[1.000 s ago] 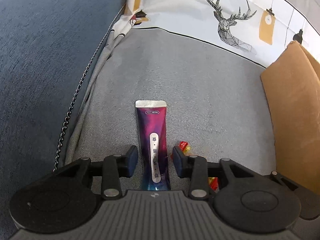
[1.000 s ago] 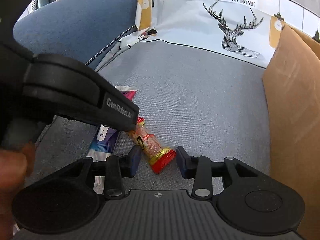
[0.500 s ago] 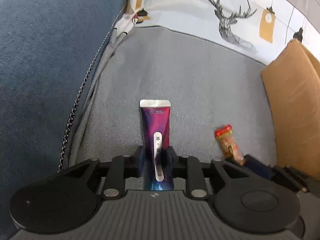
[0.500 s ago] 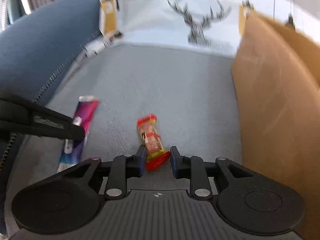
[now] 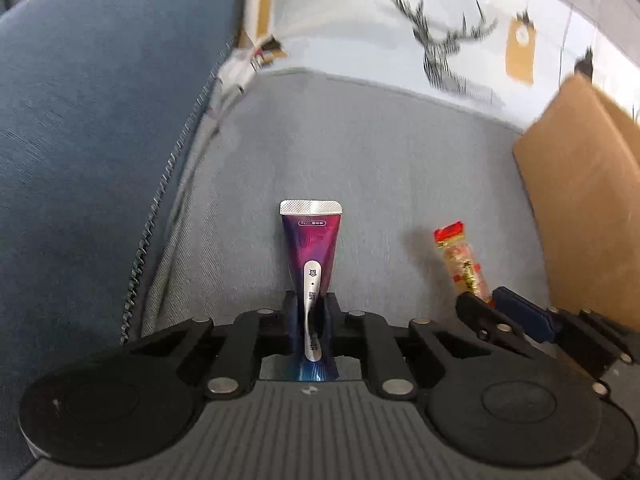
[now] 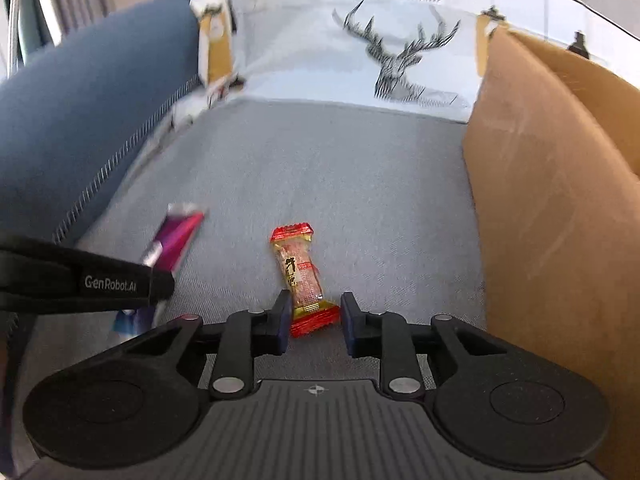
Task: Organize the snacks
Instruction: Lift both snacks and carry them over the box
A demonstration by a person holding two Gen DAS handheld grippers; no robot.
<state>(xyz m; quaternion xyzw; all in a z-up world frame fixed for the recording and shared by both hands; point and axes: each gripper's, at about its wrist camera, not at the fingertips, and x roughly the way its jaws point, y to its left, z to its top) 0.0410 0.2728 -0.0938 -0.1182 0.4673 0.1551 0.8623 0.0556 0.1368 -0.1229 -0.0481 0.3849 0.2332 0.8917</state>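
My left gripper (image 5: 311, 312) is shut on a purple snack tube (image 5: 311, 248) with a silver crimped end, held above the grey sofa seat (image 5: 360, 168). My right gripper (image 6: 314, 316) is shut on the red end of a red-and-gold wrapped snack (image 6: 300, 270), which also shows in the left wrist view (image 5: 464, 260). The right gripper (image 5: 486, 308) appears at the right of the left wrist view. The left gripper and the purple tube (image 6: 176, 240) appear at the left of the right wrist view.
A brown cardboard box (image 6: 560, 200) stands at the right, its wall close to my right gripper; it also shows in the left wrist view (image 5: 584, 220). A white deer-print cushion (image 6: 400, 48) lies at the back. A blue sofa armrest (image 5: 88, 140) rises at the left.
Both grippers closed on their snacks: the left on the purple tube, the right on the red-and-gold snack. Both snacks have been lifted off the seat, and the views are motion-blurred.
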